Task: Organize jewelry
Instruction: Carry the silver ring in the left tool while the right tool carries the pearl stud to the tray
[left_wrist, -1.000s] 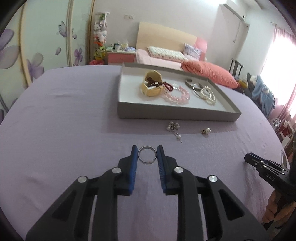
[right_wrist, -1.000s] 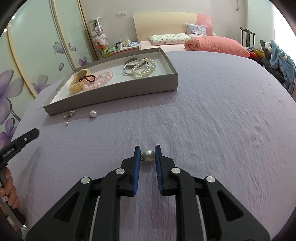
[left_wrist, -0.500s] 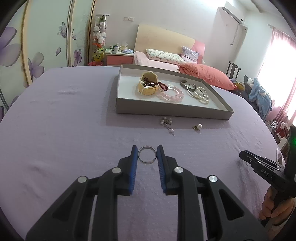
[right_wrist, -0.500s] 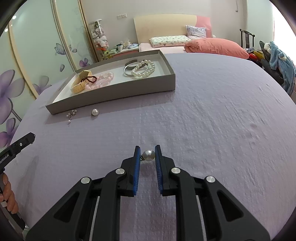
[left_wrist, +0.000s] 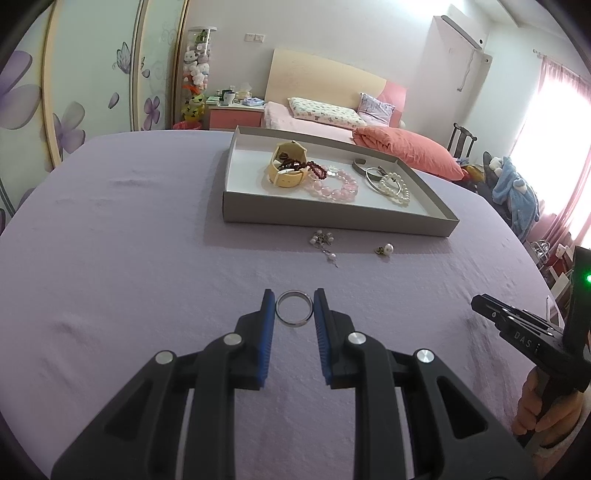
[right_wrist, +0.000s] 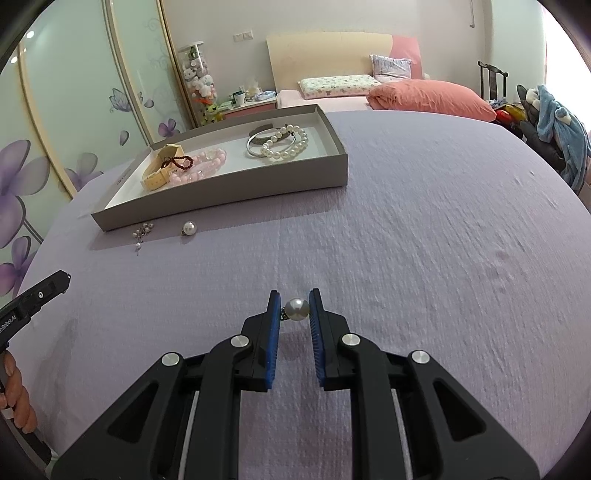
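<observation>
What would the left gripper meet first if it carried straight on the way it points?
Probably the purple cloth just past the ring the left gripper holds, since it tilts downward. If it skimmed above, the pearl cluster comes next; depth is unclear.

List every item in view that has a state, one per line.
Left gripper: shut on the silver ring.
Right gripper: shut on the pearl earring.
Tray: open-topped, holding bracelets.
Cluster earring: loose on the cloth by the tray.
Second pearl earring: loose on the cloth.
</observation>
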